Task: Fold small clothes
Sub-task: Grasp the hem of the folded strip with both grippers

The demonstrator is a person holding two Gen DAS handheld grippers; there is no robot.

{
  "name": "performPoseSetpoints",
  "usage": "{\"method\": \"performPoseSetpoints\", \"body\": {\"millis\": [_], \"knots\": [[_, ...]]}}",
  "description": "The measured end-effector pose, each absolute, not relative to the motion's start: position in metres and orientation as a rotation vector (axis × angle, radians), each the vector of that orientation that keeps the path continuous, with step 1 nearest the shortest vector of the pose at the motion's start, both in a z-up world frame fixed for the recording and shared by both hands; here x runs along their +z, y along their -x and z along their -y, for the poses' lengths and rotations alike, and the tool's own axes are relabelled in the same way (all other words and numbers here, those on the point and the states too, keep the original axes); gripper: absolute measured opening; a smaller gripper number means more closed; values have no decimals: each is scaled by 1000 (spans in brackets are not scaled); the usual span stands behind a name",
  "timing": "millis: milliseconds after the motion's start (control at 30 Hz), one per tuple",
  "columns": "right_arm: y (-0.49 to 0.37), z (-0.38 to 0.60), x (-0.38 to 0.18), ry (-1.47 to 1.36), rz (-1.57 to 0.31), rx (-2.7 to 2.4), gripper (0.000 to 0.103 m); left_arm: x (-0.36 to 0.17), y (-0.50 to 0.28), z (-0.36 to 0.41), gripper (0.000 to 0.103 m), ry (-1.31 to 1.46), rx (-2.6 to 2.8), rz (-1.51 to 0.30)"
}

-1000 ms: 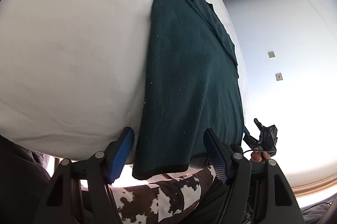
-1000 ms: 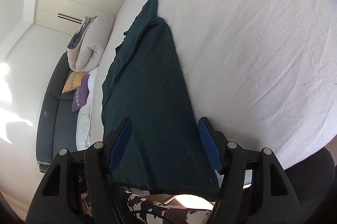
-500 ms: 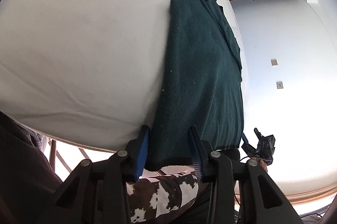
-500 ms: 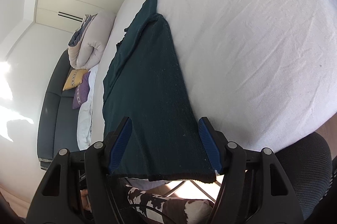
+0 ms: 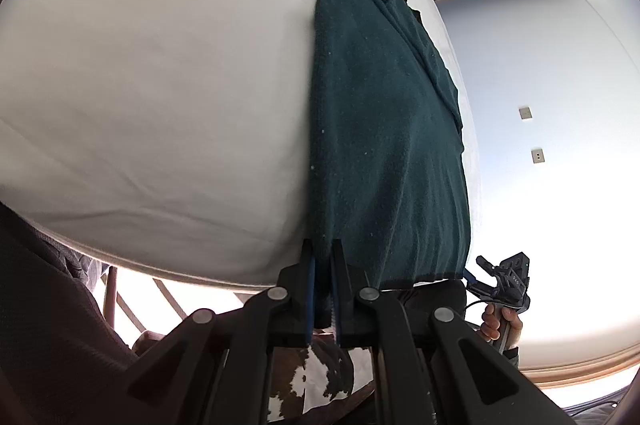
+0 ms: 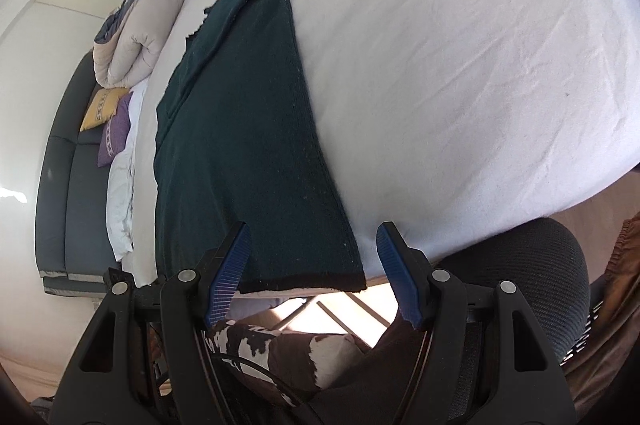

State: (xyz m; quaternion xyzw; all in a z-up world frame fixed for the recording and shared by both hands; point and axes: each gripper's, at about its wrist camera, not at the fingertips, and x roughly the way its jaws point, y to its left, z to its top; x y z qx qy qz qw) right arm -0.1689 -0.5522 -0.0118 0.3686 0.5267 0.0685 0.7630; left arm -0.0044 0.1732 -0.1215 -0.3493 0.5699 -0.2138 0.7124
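A dark green knitted garment (image 5: 384,129) lies lengthwise on a white bed (image 5: 152,73), its hem hanging just past the near edge. My left gripper (image 5: 322,257) is shut on the hem's left corner. In the right wrist view the same garment (image 6: 240,129) lies on the bed (image 6: 460,65). My right gripper (image 6: 314,257) is open, its blue pads on either side of the hem's right corner (image 6: 352,281), not touching it. The right gripper also shows at the lower right of the left wrist view (image 5: 502,275).
A rolled duvet (image 6: 136,33) and yellow and purple cushions (image 6: 110,121) lie on a dark sofa (image 6: 64,185) beyond the bed. A black mesh chair back (image 6: 532,265) stands at the bed's near right. Cow-patterned cloth (image 6: 280,349) lies below the grippers.
My left gripper has closed from wide open onto the hem's left corner. My right gripper stayed open and drew back slightly toward the hem's right corner.
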Motion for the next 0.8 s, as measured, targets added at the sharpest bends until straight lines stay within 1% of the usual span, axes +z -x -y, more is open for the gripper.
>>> {"method": "performPoseSetpoints", "body": {"millis": [200, 300, 400, 433, 467, 500, 533, 567, 667, 800], "knots": [[156, 550, -22, -780, -1208, 166, 64, -120, 6, -175, 7, 775, -477, -1258], [154, 547, -23, -772, -1231, 181, 60, -119, 7, -175, 7, 774, -483, -1252], [153, 547, -26, -784, -1242, 197, 50, -116, 7, -176, 7, 778, -494, -1245], [154, 547, -28, -786, -1245, 201, 43, -115, 7, -176, 7, 775, -498, -1244], [154, 546, -30, -785, -1249, 203, 33, -115, 7, -176, 7, 770, -499, -1243], [155, 545, -32, -782, -1252, 201, 30, -114, 7, -175, 6, 766, -502, -1242], [156, 544, -34, -785, -1251, 204, 26, -112, 8, -175, 6, 760, -506, -1240], [158, 542, -35, -785, -1249, 211, 18, -111, 8, -174, 6, 756, -508, -1238], [160, 538, -35, -774, -1238, 215, 9, -106, 9, -173, 6, 752, -519, -1226], [161, 540, -27, -781, -1191, 227, 8, -99, 12, -175, 6, 761, -535, -1194]]}}
